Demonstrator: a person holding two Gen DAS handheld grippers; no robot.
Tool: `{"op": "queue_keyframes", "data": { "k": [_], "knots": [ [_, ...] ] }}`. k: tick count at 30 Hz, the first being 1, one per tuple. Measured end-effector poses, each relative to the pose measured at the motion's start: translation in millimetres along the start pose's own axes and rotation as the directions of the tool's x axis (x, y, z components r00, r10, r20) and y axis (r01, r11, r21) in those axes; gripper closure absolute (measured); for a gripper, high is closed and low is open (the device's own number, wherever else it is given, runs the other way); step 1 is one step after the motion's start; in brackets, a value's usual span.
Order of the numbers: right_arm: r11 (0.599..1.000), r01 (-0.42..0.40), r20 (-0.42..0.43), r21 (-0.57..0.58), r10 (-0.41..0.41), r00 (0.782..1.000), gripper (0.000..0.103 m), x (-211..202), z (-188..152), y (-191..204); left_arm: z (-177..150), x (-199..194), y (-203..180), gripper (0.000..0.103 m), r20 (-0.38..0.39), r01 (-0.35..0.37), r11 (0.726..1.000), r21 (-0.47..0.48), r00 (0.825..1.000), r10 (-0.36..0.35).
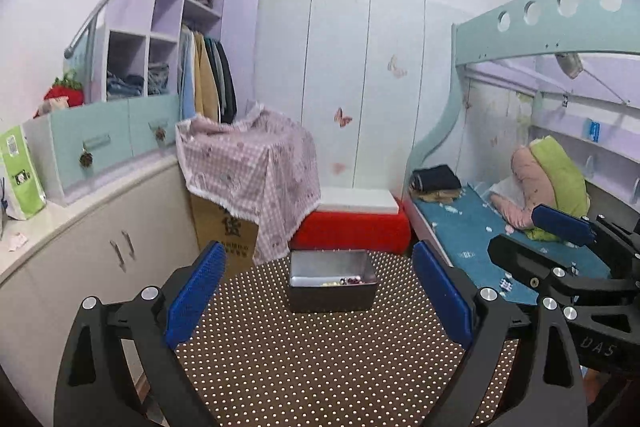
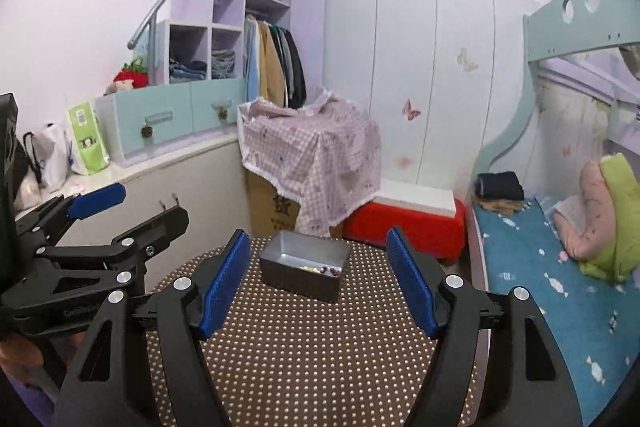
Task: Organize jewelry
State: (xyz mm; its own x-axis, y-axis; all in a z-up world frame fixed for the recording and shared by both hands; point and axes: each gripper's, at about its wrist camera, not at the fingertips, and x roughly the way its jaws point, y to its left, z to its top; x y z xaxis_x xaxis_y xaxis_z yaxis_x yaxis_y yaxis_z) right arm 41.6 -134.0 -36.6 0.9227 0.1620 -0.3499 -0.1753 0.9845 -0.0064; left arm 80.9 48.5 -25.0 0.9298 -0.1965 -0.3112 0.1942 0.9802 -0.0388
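Observation:
A grey metal tin (image 1: 333,297) stands at the far edge of the brown dotted table (image 1: 312,359). Beaded jewelry (image 1: 347,281) lies inside it against the near wall. My left gripper (image 1: 320,303) is open and empty, held above the table short of the tin. My right gripper (image 2: 320,287) is open and empty, also short of the tin (image 2: 298,281), with the beads (image 2: 322,270) visible inside. Each gripper shows in the other's view: the right one at the right edge (image 1: 560,227), the left one at the left edge (image 2: 100,201).
A red and white stool (image 1: 352,227) and a box under a pink checked cloth (image 1: 248,163) stand behind the table. A bed with a blue sheet (image 2: 560,307) runs along the right. A white cabinet counter (image 1: 80,227) with bags is on the left.

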Motion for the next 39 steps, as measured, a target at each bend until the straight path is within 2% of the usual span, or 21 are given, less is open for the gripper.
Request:
{"op": "queue_keyframes", "data": {
  "k": [5,10,12,21,39],
  "knots": [
    [0.999,0.046,0.059,-0.021,-0.045,0.997,0.027,-33.0,-0.4,8.5,0.4,-30.6,-5.0,0.011,0.067,-0.005,1.000,0.002,0.998,0.005],
    [0.997,0.072,0.107,-0.033,-0.068,0.992,0.026,-57.8,1.3,16.3,0.3,-56.1,-14.9,0.011,0.138,-0.044,0.998,0.034,0.990,0.039],
    [0.996,0.083,0.133,-0.030,-0.079,0.988,0.022,-67.8,1.5,17.9,0.1,-63.7,-15.7,0.011,0.163,-0.050,0.998,0.037,0.986,0.043],
    [0.993,0.115,0.179,-0.032,-0.107,0.978,0.019,-82.0,3.5,20.1,-1.2,-80.6,-21.1,0.011,0.216,-0.055,0.998,0.043,0.975,0.044],
    [0.992,0.124,0.181,-0.027,-0.117,0.976,0.019,-83.6,-0.6,17.6,-4.7,-81.8,-23.1,0.011,0.222,-0.055,0.997,0.051,0.974,0.043]
  ]
}}
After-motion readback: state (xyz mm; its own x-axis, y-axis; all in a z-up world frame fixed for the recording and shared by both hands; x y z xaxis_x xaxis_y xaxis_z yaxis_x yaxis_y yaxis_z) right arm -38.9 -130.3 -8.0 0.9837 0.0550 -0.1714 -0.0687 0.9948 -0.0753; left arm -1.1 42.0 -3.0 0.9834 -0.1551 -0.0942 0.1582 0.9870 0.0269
